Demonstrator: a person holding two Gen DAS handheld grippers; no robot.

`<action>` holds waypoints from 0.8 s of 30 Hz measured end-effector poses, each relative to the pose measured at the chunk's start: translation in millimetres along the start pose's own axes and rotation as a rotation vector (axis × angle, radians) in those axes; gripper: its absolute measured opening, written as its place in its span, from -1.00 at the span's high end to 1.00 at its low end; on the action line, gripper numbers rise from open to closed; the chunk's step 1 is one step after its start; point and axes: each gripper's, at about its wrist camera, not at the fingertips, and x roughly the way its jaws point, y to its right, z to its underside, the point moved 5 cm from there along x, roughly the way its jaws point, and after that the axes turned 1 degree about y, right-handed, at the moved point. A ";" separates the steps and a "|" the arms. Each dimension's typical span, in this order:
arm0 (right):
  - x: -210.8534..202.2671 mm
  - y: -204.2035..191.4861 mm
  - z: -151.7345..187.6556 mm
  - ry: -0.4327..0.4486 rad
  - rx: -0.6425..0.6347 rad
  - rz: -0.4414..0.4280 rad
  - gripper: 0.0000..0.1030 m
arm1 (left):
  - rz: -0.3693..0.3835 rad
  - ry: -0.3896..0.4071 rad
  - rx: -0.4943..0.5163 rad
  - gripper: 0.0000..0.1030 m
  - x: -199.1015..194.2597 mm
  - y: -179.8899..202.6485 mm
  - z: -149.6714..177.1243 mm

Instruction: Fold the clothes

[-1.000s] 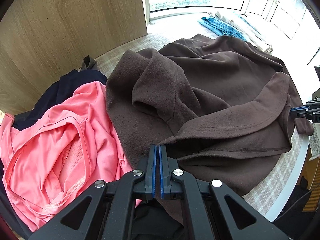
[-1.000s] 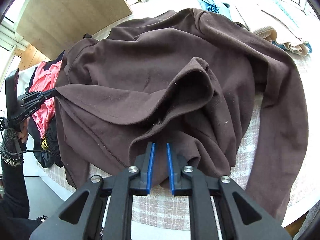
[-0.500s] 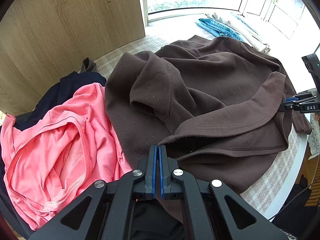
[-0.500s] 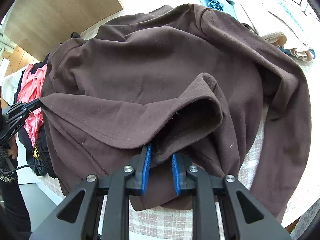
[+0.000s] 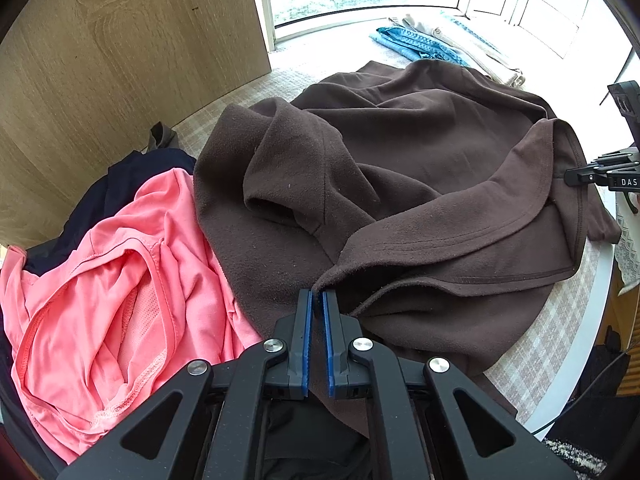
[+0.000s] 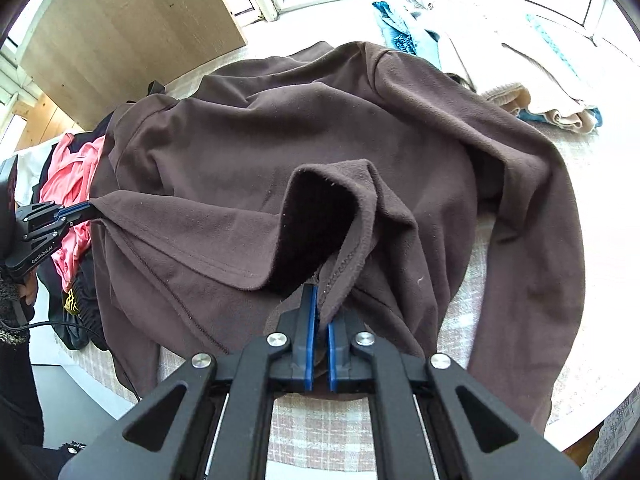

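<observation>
Both the left gripper (image 5: 316, 300) and right gripper (image 6: 322, 308) are pinched on the hem of the brown fleece (image 6: 320, 140), lifted off the desk (image 5: 560, 320) so it can be folded over.

brown fleece (image 5: 420, 168) covering most of the table (image 5: 568, 364), pink top (image 5: 120, 280) crowding its left, folded pile (image 6: 520, 80) behind, bare checked strip at near edge

Ahead of the left gripper (image 5: 316, 296) jaws lies the fleece sweatshirt (image 5: 400, 168) on the table (image 5: 560, 344). Left of the jaws lies the T-shirt (image 5: 120, 280). Beyond the sweatshirt lie folded clothes (image 5: 440, 44).
</observation>
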 end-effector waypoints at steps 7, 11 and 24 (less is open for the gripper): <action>-9.8 6.8 15.2 -0.007 -0.019 0.064 0.91 | -0.028 -0.025 0.098 0.73 10.8 16.4 -18.6; -19.6 17.6 23.3 0.005 -0.040 0.062 0.91 | -0.042 -0.021 0.098 0.64 -7.4 12.7 -9.9; -31.1 41.6 18.3 -0.011 -0.140 -0.010 0.91 | -0.146 -0.092 0.131 0.43 5.6 25.2 -33.0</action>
